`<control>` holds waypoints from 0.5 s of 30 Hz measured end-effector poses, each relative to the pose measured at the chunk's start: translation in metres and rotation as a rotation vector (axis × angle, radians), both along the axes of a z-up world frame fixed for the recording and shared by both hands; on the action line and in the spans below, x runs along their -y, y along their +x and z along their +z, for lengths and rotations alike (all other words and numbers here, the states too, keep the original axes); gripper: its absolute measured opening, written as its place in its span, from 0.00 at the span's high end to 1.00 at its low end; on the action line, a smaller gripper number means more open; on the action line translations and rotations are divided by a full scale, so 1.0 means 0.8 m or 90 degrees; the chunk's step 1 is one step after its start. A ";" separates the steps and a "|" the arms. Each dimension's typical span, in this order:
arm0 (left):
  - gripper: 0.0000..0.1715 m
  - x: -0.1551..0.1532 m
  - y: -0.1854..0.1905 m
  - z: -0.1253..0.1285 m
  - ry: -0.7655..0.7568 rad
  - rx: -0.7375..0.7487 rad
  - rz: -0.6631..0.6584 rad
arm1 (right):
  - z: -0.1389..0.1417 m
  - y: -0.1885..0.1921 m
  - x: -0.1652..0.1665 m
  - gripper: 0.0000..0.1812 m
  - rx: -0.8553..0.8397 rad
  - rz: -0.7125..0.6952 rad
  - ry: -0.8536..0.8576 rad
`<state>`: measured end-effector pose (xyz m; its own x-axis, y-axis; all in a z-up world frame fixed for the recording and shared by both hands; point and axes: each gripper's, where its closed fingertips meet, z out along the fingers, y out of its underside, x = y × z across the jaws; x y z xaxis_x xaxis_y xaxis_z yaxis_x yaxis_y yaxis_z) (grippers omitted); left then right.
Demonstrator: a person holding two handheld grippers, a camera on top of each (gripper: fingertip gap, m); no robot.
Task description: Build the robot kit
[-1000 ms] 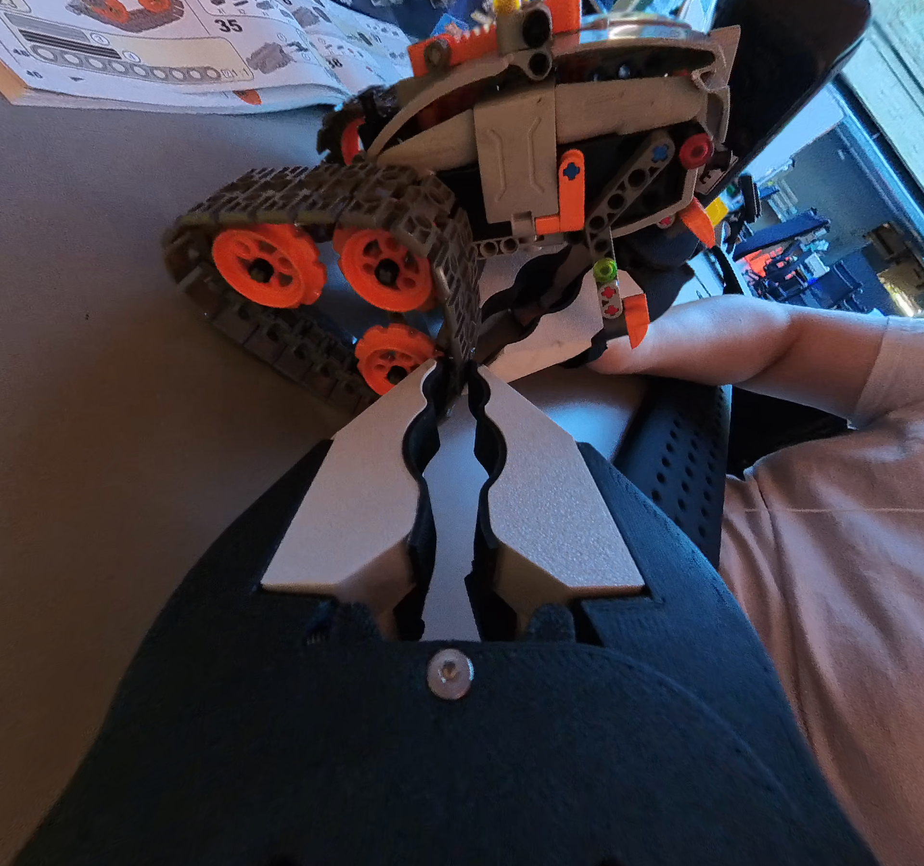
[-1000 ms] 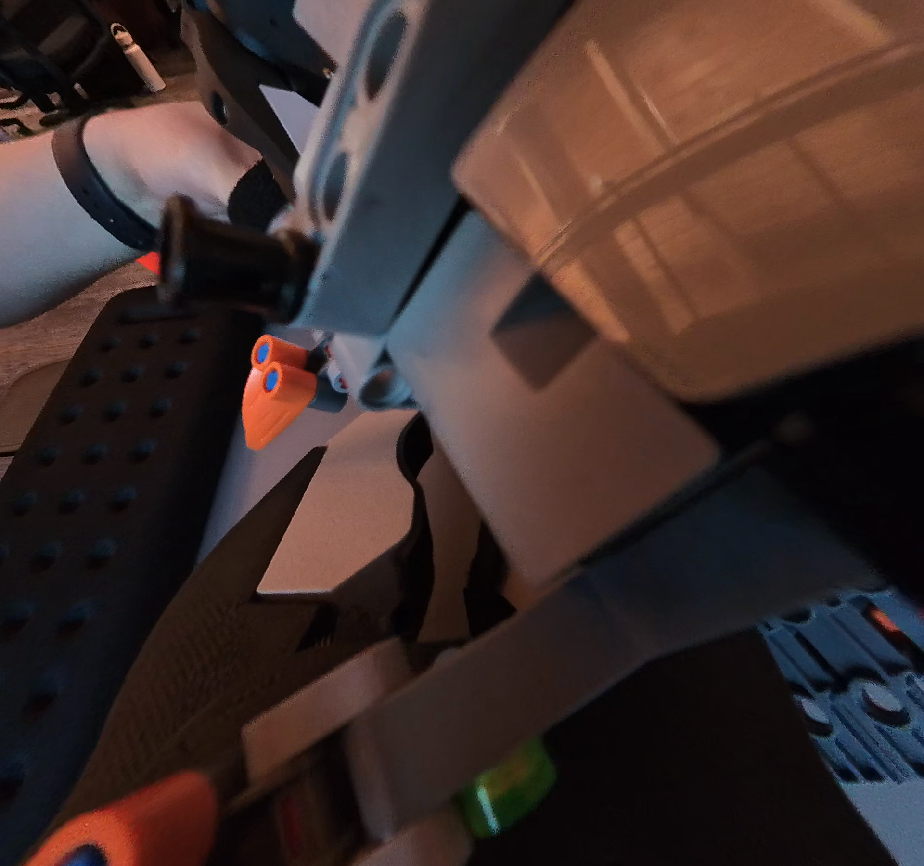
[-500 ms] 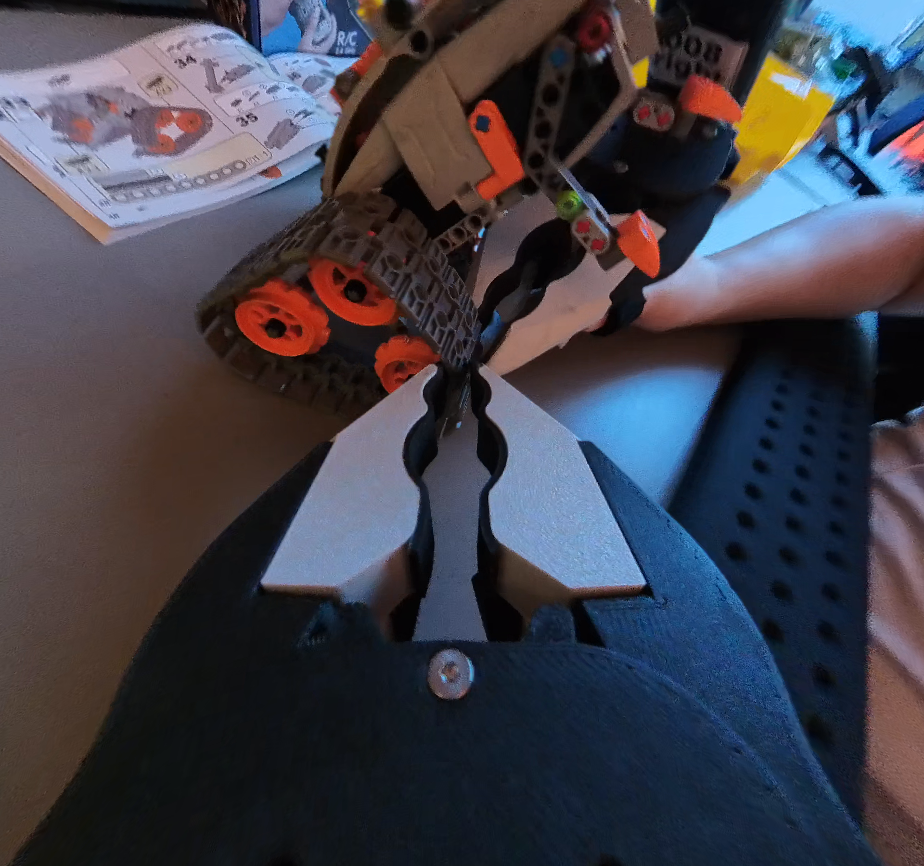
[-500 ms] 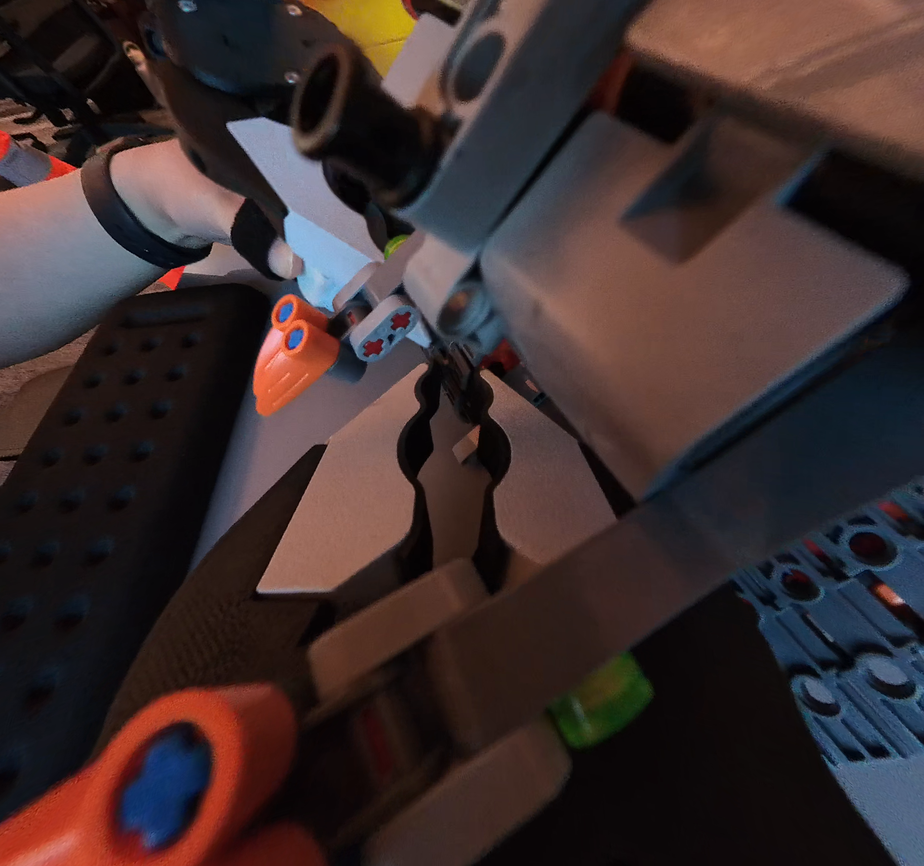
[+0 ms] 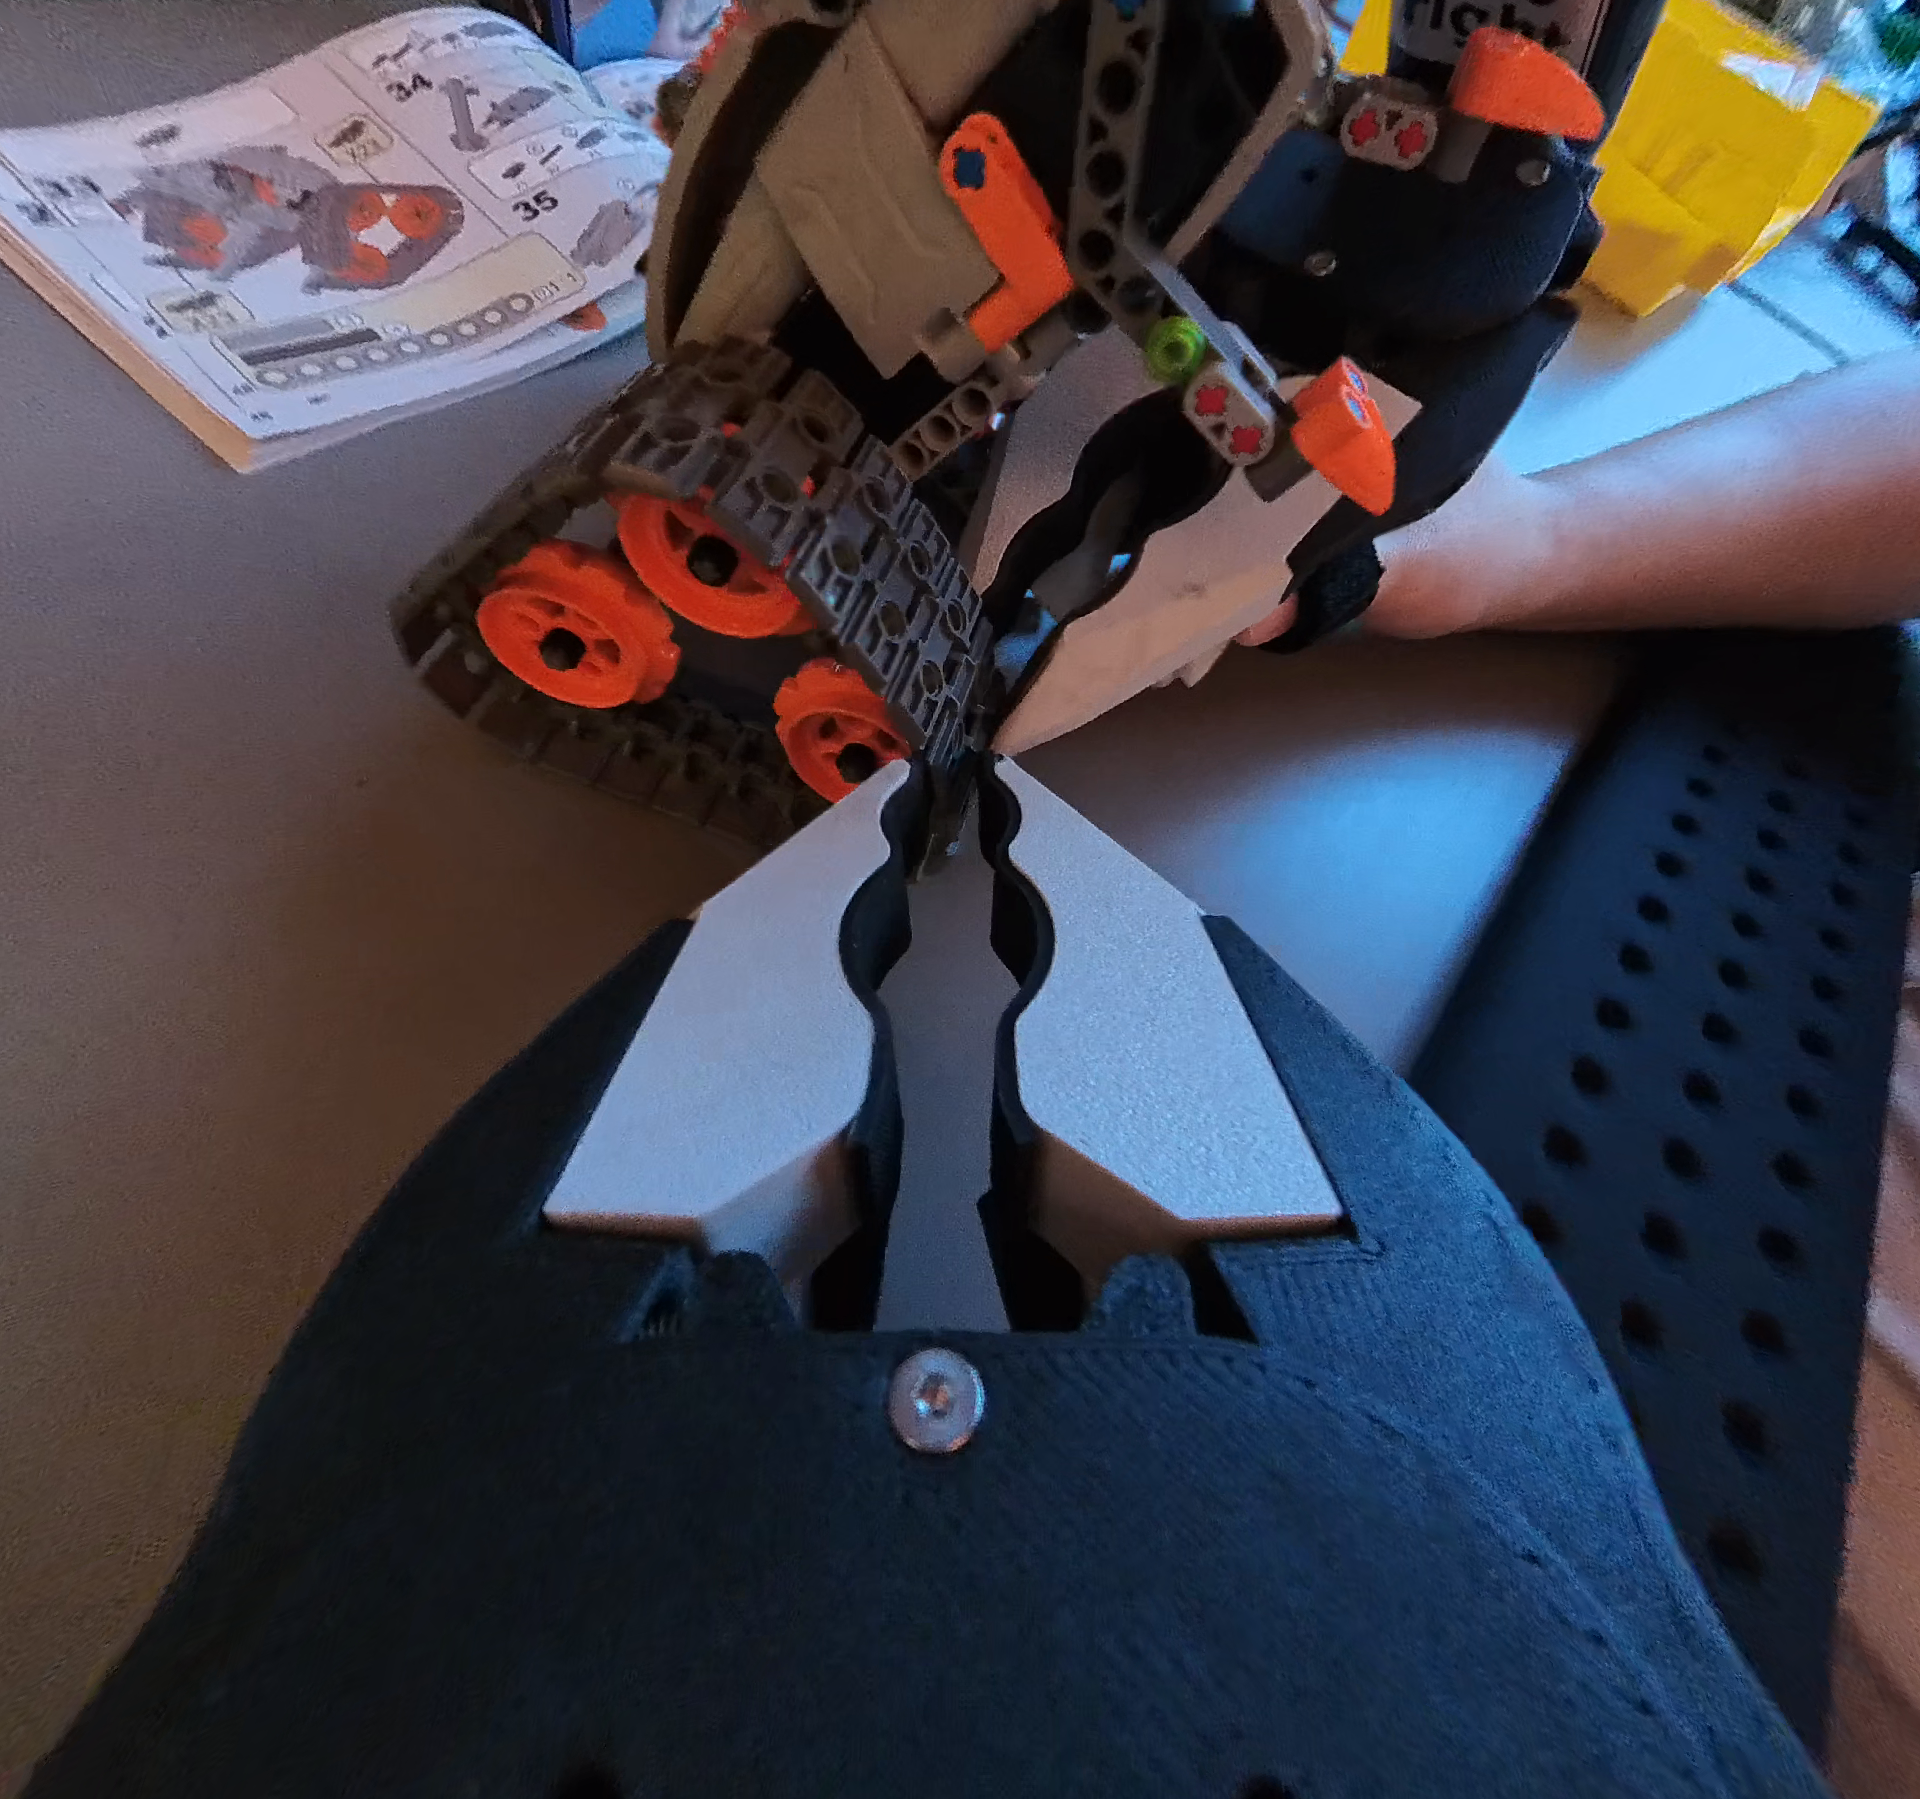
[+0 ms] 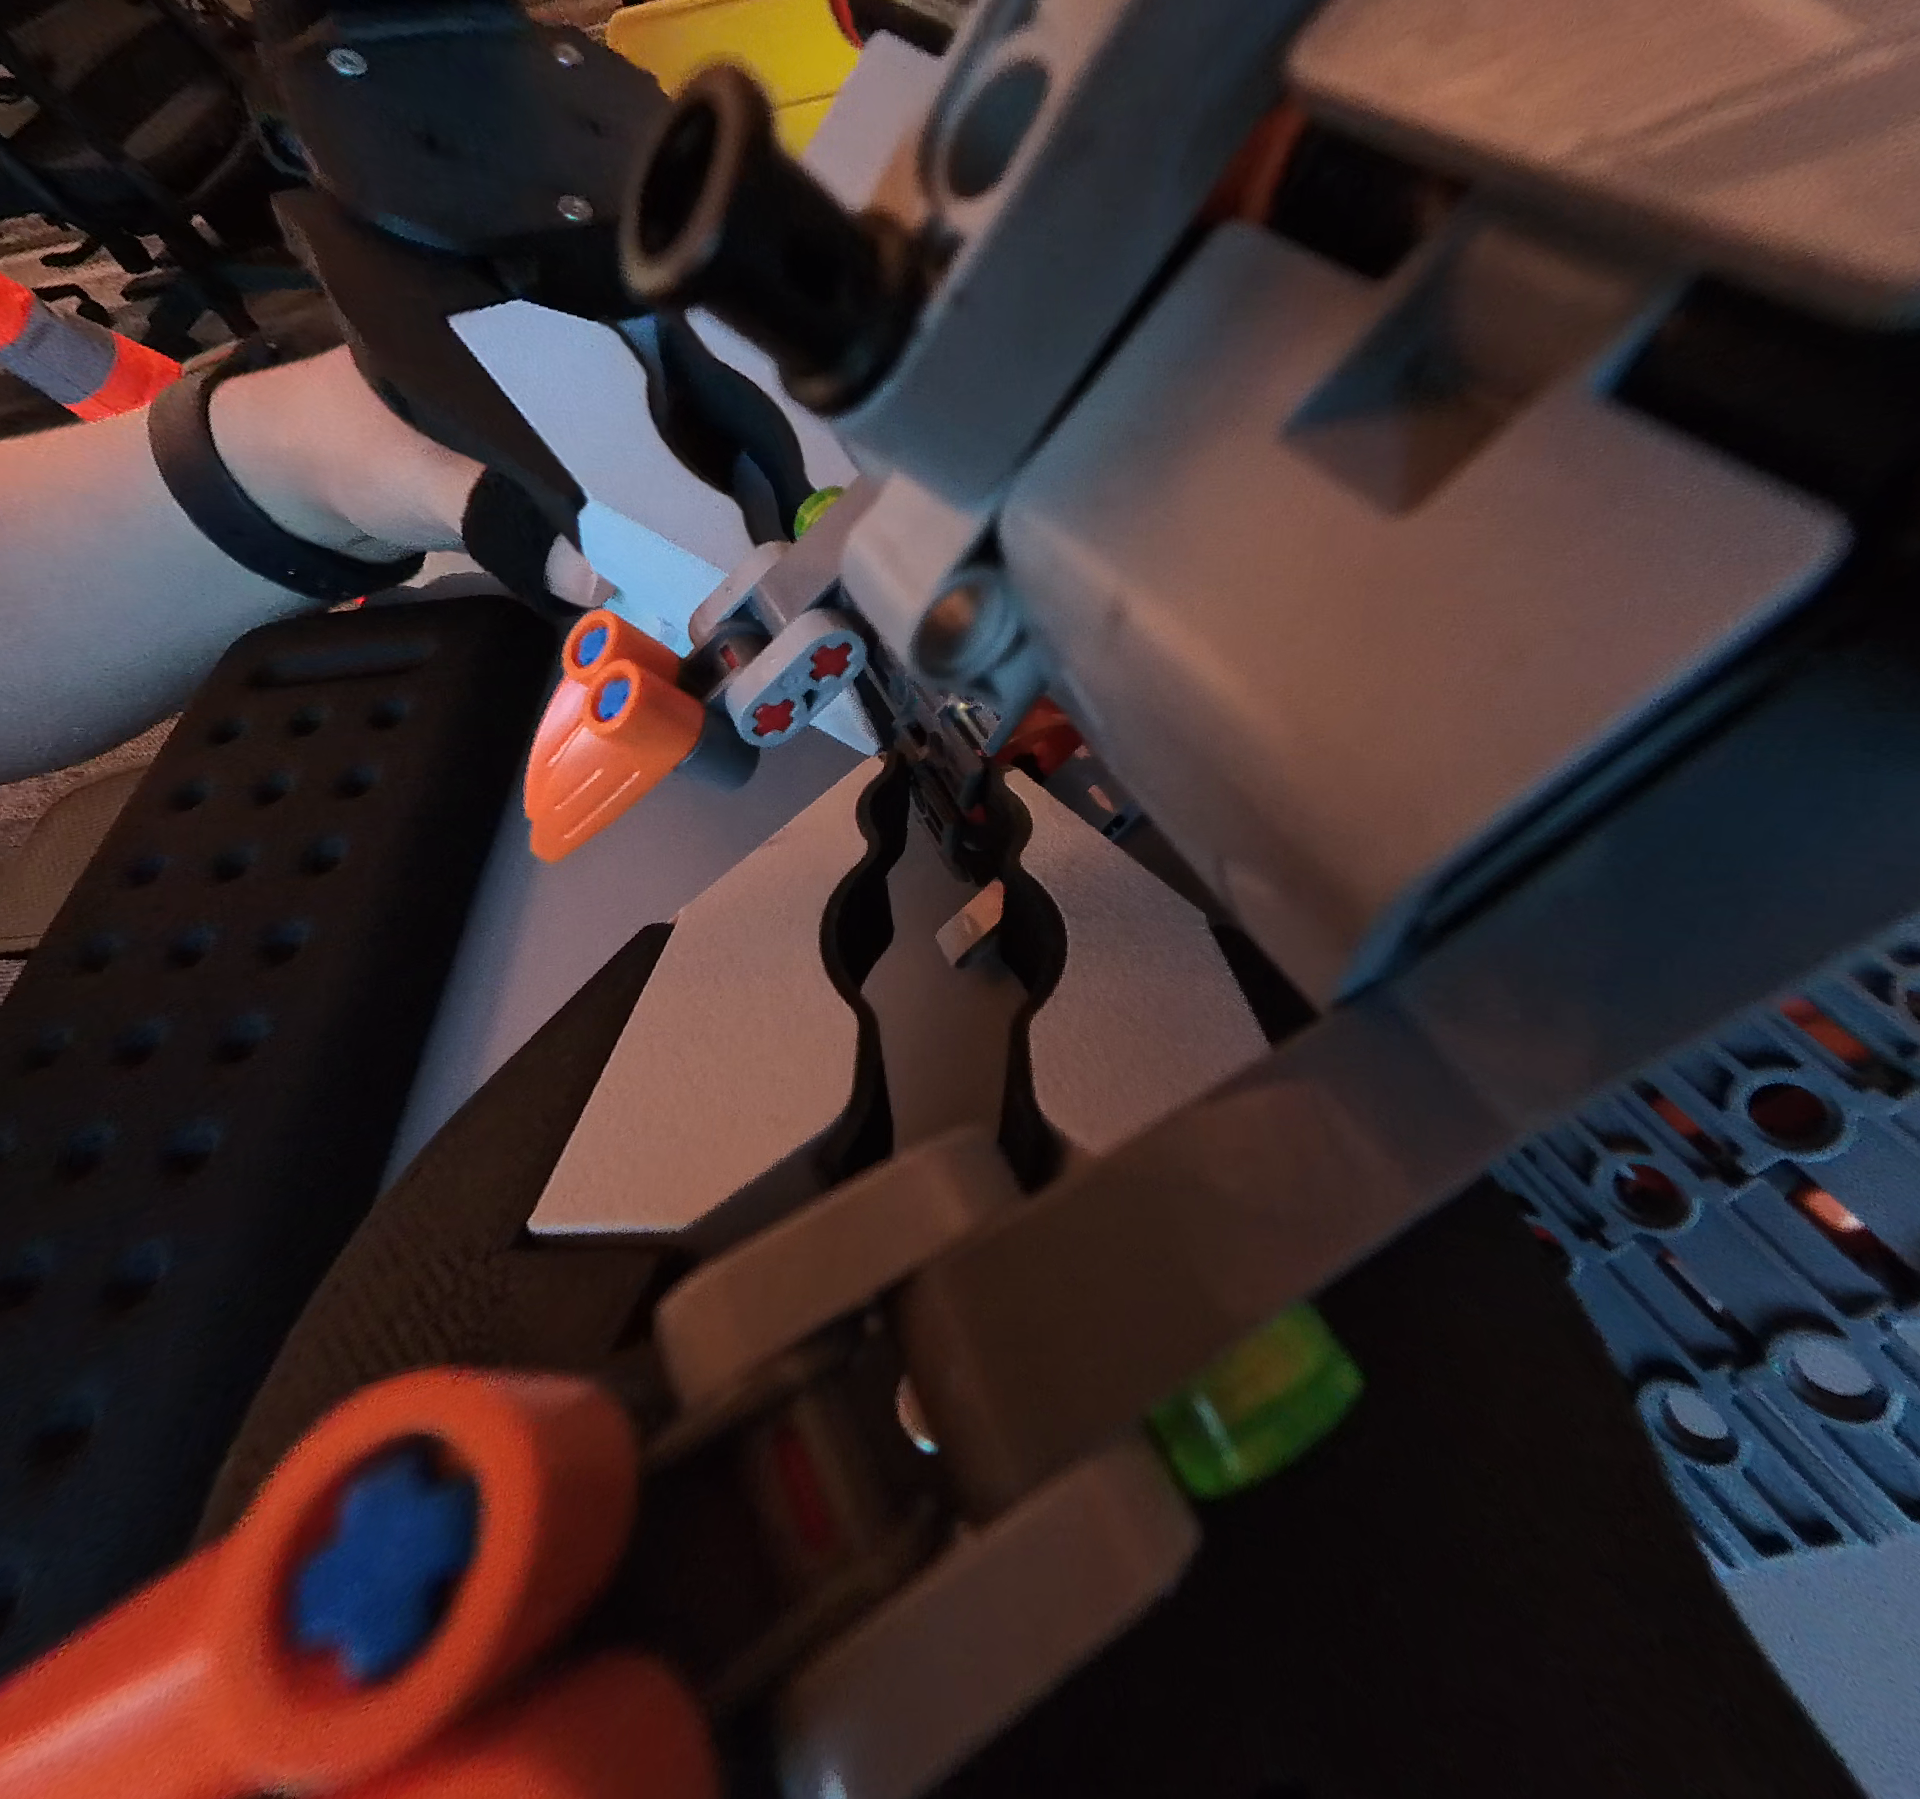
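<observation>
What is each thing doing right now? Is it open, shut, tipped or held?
left gripper: shut on the track.
right gripper: shut on the track.
toy tracked vehicle: tipped up, one track end on the table.
track: pinched by both grippers.
instruction booklet: lying open.

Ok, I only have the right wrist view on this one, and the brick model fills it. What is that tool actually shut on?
Observer: The left wrist view shows the right tool pinching the near corner of the dark tread on a tracked vehicle model, where the left tool is also clamped.
Operator: Is the model off the table?
Observer: It is tipped up steeply, but the tread's low edge seems to rest on the table.
</observation>
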<state>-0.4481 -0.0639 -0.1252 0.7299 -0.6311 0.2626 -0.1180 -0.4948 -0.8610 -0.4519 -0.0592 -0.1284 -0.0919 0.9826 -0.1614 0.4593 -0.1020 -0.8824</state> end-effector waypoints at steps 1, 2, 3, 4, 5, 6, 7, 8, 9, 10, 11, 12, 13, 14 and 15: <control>0.96 0.000 0.000 0.000 -0.014 0.020 0.002 | 0.001 0.000 0.000 0.92 -0.002 0.001 -0.001; 0.97 0.000 0.000 0.000 -0.023 0.033 0.001 | 0.001 0.000 0.000 0.92 -0.002 0.001 -0.002; 0.97 0.000 0.000 0.000 -0.027 0.037 0.001 | 0.001 0.000 0.000 0.92 -0.002 0.001 0.000; 0.97 0.000 0.001 0.000 -0.025 0.035 0.002 | 0.001 0.000 0.000 0.92 -0.003 0.001 0.003; 0.97 0.000 0.001 0.000 -0.021 0.029 0.003 | 0.001 0.000 -0.001 0.92 -0.003 0.000 0.006; 0.97 0.000 0.001 0.000 -0.018 0.024 0.004 | 0.001 0.000 -0.001 0.92 -0.003 0.000 0.008; 0.97 0.000 0.001 0.000 -0.016 0.022 0.006 | 0.001 0.000 -0.001 0.91 -0.004 -0.001 0.008; 0.97 0.000 0.001 0.000 -0.018 0.024 0.007 | 0.001 0.000 -0.002 0.91 -0.005 -0.003 0.008; 0.97 0.000 0.001 0.000 -0.022 0.029 0.008 | 0.002 0.000 -0.002 0.91 -0.006 -0.005 0.009; 0.97 0.000 0.001 0.000 -0.026 0.035 0.009 | 0.002 0.000 -0.003 0.91 -0.008 -0.008 0.012; 0.97 0.000 0.001 0.000 -0.031 0.041 0.011 | 0.003 0.000 -0.004 0.91 -0.009 -0.011 0.017; 0.97 0.000 0.001 0.000 -0.035 0.046 0.012 | 0.002 0.000 -0.004 0.90 -0.009 -0.013 0.021; 0.97 -0.001 0.001 0.000 -0.038 0.051 0.014 | 0.003 0.000 -0.005 0.90 -0.011 -0.016 0.025; 0.97 -0.001 0.001 0.000 -0.042 0.055 0.016 | 0.003 0.000 -0.005 0.90 -0.011 -0.016 0.027; 0.97 -0.001 0.001 0.000 -0.044 0.058 0.018 | 0.003 0.000 -0.005 0.90 -0.011 -0.016 0.026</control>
<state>-0.4471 -0.0629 -0.1252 0.7181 -0.5889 0.3709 -0.0254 -0.5547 -0.8316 -0.4522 -0.0551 -0.1260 -0.0692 0.9904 -0.1194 0.4410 -0.0770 -0.8942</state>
